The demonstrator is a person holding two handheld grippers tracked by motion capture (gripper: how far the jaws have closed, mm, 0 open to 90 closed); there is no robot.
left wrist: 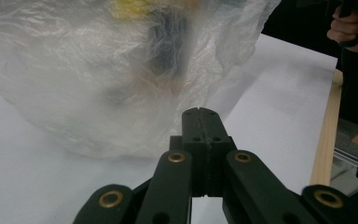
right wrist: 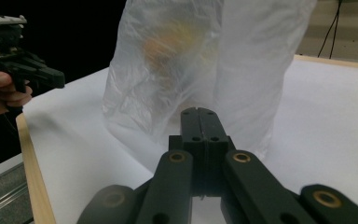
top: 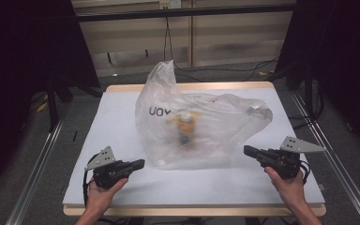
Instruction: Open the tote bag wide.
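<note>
High view: a see-through plastic bag [top: 201,126] is seen on the middle of the white bench [top: 122,122]. The bag is puffed up, and one corner is stuck up at the far side. Dark letters are printed on its side. Something yellow and orange [top: 186,125] is seen inside it, but it is too blurry to tell what it is.

The left claw [top: 140,164] is held in a hand [top: 101,194] near the front left of the bag, just beside it, and is pointed at it. Its two black jaws are pressed together with nothing between them, as is seen in the left gripper view [left wrist: 201,114]. The bag [left wrist: 98,70] is not touched there.

The right claw [top: 247,150] is held in the other hand [top: 288,185] near the front right of the bag. Its jaws are pressed together too, with nothing caught in them, as is seen in the right gripper view [right wrist: 200,114]. The bag [right wrist: 205,60] is stood close behind them.

A grey floor [top: 28,140] and cables [top: 225,70] are seen around the bench.
</note>
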